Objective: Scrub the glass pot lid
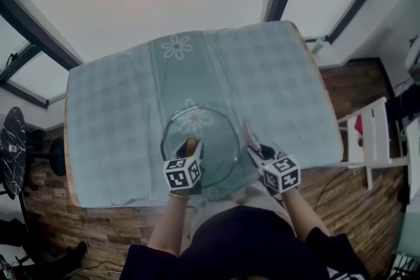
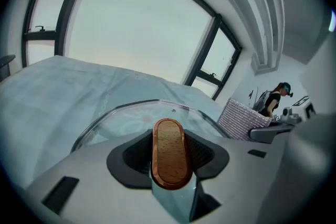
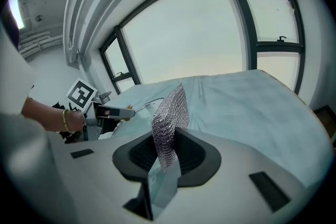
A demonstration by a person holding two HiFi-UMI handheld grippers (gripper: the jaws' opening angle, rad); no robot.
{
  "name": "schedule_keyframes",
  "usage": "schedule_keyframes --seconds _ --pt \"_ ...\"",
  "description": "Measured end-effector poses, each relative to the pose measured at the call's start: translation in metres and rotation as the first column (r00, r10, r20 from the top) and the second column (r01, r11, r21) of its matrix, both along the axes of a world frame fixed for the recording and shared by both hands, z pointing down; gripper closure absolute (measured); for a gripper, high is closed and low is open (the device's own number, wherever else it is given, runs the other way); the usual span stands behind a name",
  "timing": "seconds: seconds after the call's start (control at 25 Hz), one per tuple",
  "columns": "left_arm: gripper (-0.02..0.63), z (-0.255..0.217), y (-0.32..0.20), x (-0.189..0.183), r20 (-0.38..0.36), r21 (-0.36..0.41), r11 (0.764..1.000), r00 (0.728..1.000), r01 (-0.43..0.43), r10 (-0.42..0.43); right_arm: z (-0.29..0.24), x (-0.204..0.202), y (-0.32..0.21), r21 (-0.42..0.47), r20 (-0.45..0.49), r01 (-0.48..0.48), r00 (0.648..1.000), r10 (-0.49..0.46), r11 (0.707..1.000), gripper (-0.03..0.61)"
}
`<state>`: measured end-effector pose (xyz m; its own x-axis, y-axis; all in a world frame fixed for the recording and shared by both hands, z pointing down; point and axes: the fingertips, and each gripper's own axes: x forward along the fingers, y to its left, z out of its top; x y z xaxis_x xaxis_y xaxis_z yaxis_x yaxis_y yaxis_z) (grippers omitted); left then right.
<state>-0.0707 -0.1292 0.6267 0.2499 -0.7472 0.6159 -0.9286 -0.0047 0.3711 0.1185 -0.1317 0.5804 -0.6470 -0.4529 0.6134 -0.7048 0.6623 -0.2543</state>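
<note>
The left gripper (image 1: pixel 191 149) pinches the wooden handle (image 2: pixel 169 152) of the glass pot lid (image 1: pixel 213 131). The lid is over the green tablecloth (image 1: pixel 131 95), near the middle of the near edge. The right gripper (image 1: pixel 252 144) squeezes a shiny mesh scrubber (image 3: pixel 170 113) just right of the lid. Scrubbing looks about to start. Next, the scrubber must press on the glass.

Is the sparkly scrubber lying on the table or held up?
Held up. The scrubber stands upright, pinched between the right gripper's jaws, clear of the tablecloth.
</note>
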Motion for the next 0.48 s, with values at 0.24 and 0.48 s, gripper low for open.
schedule_keyframes --seconds 0.24,0.48 --pt "0.445 -0.023 -0.003 0.01 -0.154 0.067 0.998 0.988 -0.012 0.023 0.0 0.008 -0.012 0.01 -0.002 -0.021 1.0 0.021 1.0 0.495" --pt "0.445 -0.042 -0.003 0.02 -0.304 0.141 0.989 0.949 -0.041 0.082 -0.002 0.006 -0.019 0.018 0.007 -0.021 1.0 0.02 1.0 0.495"
